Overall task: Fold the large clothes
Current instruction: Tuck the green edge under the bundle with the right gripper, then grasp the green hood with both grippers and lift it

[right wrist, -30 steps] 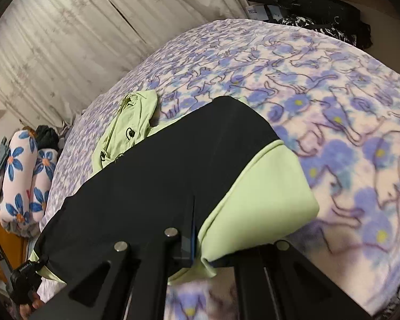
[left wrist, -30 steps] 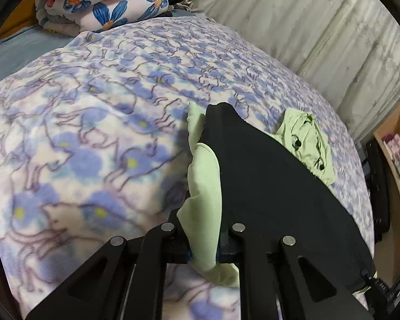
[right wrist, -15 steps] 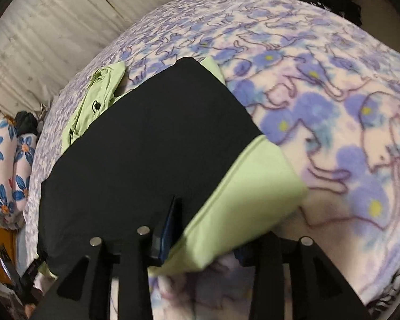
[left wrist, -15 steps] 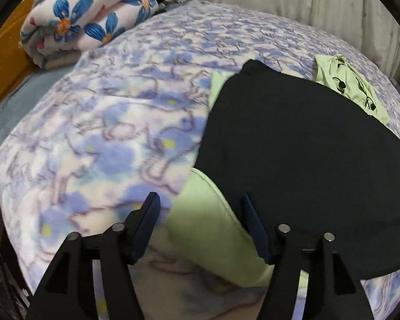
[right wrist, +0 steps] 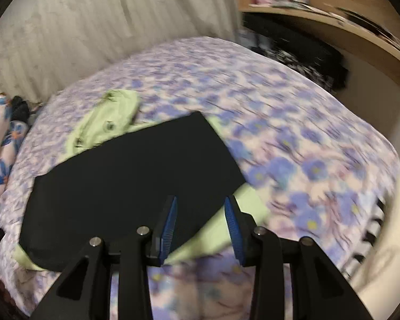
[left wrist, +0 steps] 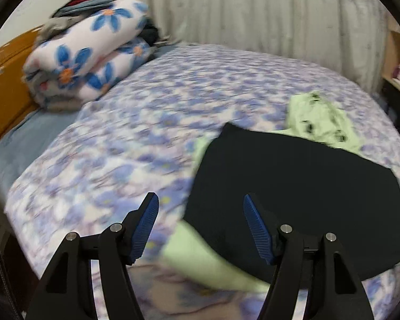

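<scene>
A large garment, black with light green sleeves and hood, lies flat on the bed; it also shows in the right wrist view. My left gripper is open and empty, raised above the garment's near green corner. My right gripper is open and empty, above the other green corner. Both views are blurred by motion.
The bed has a purple flowered cover. Folded flowered quilts are stacked by the wooden headboard. A curtain hangs behind. Wooden shelves and dark bags stand to the right of the bed.
Both grippers let go of the green corners, opened, and drew back and up from the garment. The garment now lies flat on the bed.
</scene>
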A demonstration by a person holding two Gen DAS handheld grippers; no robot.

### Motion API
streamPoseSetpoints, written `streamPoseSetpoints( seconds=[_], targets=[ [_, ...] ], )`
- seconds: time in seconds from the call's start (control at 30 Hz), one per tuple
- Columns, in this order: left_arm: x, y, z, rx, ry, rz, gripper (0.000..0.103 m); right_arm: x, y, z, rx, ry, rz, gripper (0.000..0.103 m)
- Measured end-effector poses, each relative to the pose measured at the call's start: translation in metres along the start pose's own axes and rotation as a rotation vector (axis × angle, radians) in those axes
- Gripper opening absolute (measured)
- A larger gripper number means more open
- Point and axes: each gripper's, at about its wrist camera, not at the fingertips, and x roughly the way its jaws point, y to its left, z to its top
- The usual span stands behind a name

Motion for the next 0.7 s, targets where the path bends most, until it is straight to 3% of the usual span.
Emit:
streamPoseSetpoints(
  seconds=[0.13,0.3,0.4,0.7],
  targets=[
    [0.026,-0.037,0.008,0.071,0.078,-0.128,0.065,0.045,0.036,0.008,-0.083,0.118,0.13,0.037],
    [0.079,-0.084,0.001,0.135,0.247,-0.252,0.065,0.113,0.075,0.01,-0.162,0.253,0.183,0.037],
    [0.11,-0.1,-0.006,0.15,0.316,-0.251,0.065,0.14,0.088,0.011,-0.188,0.278,0.162,0.037],
    [0.156,-0.11,0.017,0.137,0.302,-0.195,0.065,0.182,0.115,0.039,-0.251,0.286,0.115,0.037]
  ],
)
